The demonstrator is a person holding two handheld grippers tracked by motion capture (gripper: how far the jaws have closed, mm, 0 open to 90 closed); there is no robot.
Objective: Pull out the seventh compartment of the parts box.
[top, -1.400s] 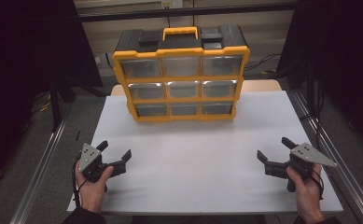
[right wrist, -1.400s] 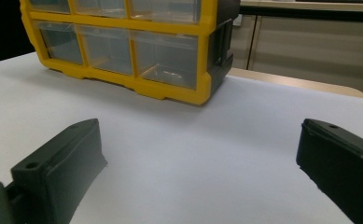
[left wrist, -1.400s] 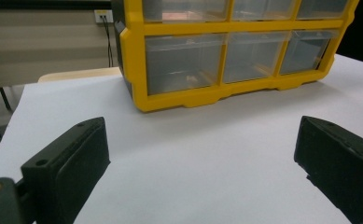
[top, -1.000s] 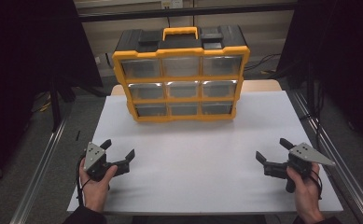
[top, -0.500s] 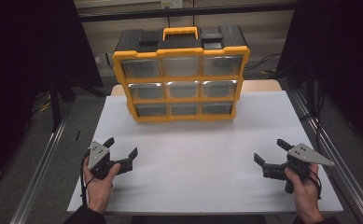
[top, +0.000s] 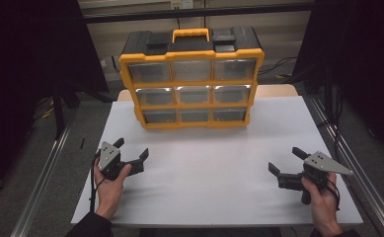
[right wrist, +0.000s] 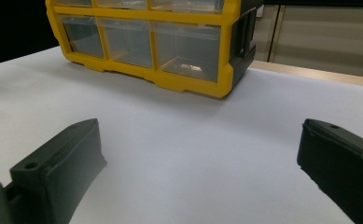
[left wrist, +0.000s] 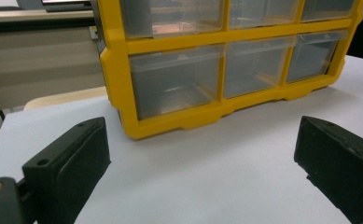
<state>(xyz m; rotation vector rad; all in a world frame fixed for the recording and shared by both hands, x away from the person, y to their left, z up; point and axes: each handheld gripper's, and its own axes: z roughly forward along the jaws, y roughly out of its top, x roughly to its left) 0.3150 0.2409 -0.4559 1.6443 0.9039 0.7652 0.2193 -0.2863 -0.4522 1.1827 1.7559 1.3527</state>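
The white rectangular worktop [top: 219,168] carries one item. The yellow-and-black plastic drawer organiser with nine clear drawers [top: 192,79] stands upright at the far centre of the worktop. Its long axis runs left to right. Its drawer fronts face the person. Its yellow carry handle [top: 191,34] sits on top, along the same axis. No brand, label or writing is legible on the organiser; the top panel is probably too dark and small to read.

The left gripper [top: 130,157] is held above the near left part of the worktop, well apart from the organiser. Its fingers [left wrist: 72,158] stand wide apart and hold nothing. They point toward the organiser's lower left drawer [left wrist: 174,86].

The right gripper [top: 287,165] is held at the near right. Its fingers [right wrist: 60,163] stand wide apart and hold nothing. They point toward the organiser's lower right corner [right wrist: 221,86].
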